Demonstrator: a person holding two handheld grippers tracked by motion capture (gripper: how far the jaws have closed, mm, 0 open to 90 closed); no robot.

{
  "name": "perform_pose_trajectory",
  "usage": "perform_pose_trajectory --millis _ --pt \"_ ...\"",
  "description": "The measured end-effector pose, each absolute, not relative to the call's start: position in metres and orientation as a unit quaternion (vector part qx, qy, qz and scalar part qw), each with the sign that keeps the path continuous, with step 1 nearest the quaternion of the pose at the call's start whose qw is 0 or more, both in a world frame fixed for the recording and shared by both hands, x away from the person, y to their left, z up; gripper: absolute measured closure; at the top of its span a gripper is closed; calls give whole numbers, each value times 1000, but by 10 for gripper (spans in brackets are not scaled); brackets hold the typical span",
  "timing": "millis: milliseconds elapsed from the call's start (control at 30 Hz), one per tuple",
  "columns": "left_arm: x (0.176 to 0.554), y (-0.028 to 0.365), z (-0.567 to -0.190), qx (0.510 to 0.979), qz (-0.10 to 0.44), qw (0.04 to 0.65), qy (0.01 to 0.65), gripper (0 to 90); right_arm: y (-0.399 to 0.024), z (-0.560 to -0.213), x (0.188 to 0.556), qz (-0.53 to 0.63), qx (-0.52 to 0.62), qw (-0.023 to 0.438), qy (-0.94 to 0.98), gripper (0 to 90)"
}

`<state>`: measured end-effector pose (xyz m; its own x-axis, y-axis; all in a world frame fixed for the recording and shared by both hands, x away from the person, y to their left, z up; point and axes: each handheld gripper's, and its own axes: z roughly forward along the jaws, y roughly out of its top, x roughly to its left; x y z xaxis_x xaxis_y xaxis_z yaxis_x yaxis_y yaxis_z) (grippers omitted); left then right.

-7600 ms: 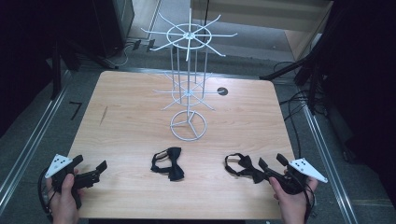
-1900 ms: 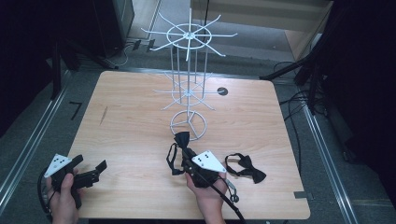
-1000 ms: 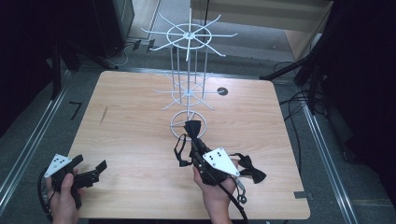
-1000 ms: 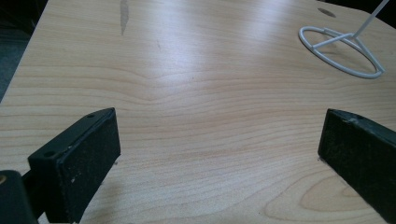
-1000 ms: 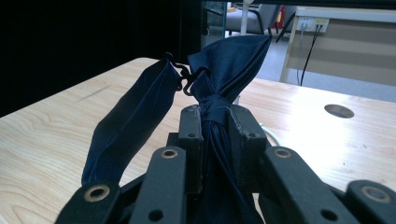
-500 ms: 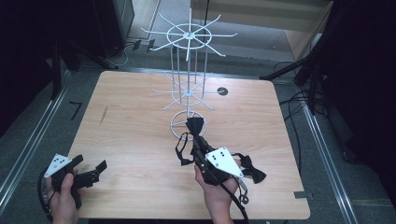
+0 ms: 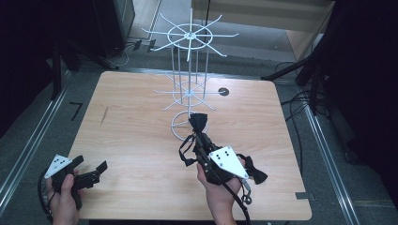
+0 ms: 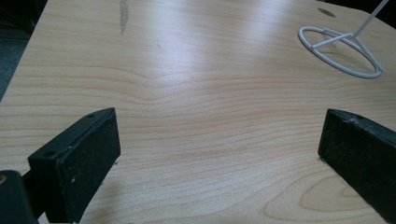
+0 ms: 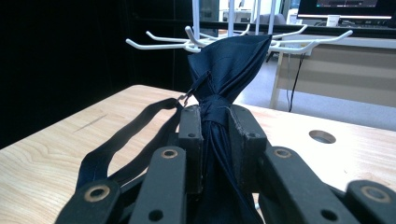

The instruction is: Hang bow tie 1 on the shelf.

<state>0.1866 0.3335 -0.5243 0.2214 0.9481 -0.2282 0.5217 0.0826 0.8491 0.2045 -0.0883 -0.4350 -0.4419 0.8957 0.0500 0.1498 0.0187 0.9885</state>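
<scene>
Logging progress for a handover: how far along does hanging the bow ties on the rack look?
Nothing hangs on the white rack yet. In hand: the right claw is shut on a dark bow tie, raised near the rack's lower hooks. Left to do: hook it on, then the second bow tie, which lies on the table. The left claw is open and idle.

The right tool (image 9: 215,140) clamps a dark bow tie (image 9: 229,65) before white rack hooks (image 9: 159,44).
</scene>
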Motion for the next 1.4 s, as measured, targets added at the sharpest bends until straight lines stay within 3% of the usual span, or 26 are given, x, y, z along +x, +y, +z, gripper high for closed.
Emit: perform_pose_trajectory --millis 1400 --pt "187 334 -525 635 234 456 578 0 -75 -399 212 583 387 361 617 777"
